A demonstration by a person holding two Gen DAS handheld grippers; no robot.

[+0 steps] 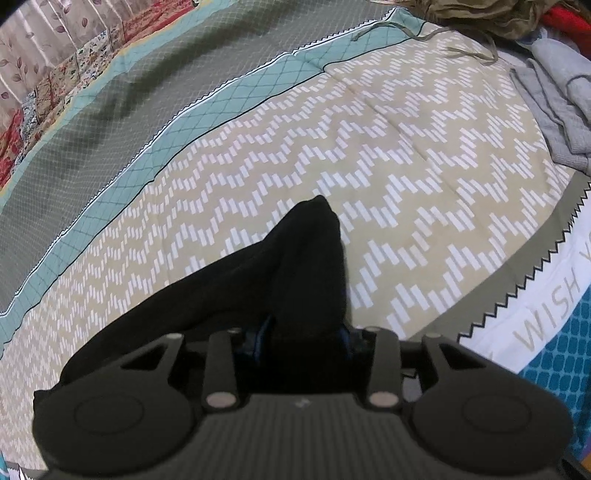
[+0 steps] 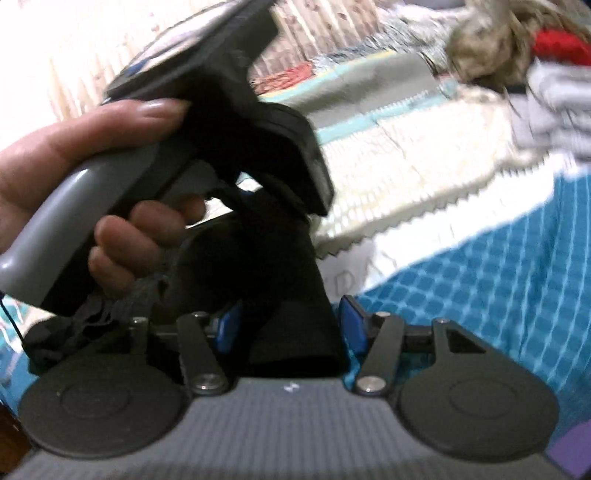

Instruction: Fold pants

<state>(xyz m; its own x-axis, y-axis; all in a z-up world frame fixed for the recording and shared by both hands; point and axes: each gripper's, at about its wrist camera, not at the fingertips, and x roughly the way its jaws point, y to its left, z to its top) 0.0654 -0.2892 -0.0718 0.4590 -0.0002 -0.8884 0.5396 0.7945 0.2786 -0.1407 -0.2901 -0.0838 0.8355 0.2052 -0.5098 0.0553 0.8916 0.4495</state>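
Soft, limp black fabric pants (image 1: pixel 288 266) bunched on the zigzag-patterned bed cover (image 1: pixel 424 177), peak toward 12 o'clock; light, floppy, best pinched at a hem or waistband edge. Left gripper (image 1: pixel 304 332) pinching the pants; right gripper (image 2: pixel 291 328) spread, cloth loose between its blue pads (image 2: pixel 352 325).

Beneath me spreads a beige bedsheet with white zigzag dashes and a teal border (image 1: pixel 424 177); grey folded clothes (image 1: pixel 554 107) and an olive drawstring garment (image 1: pixel 491 18) lie near its far edge.
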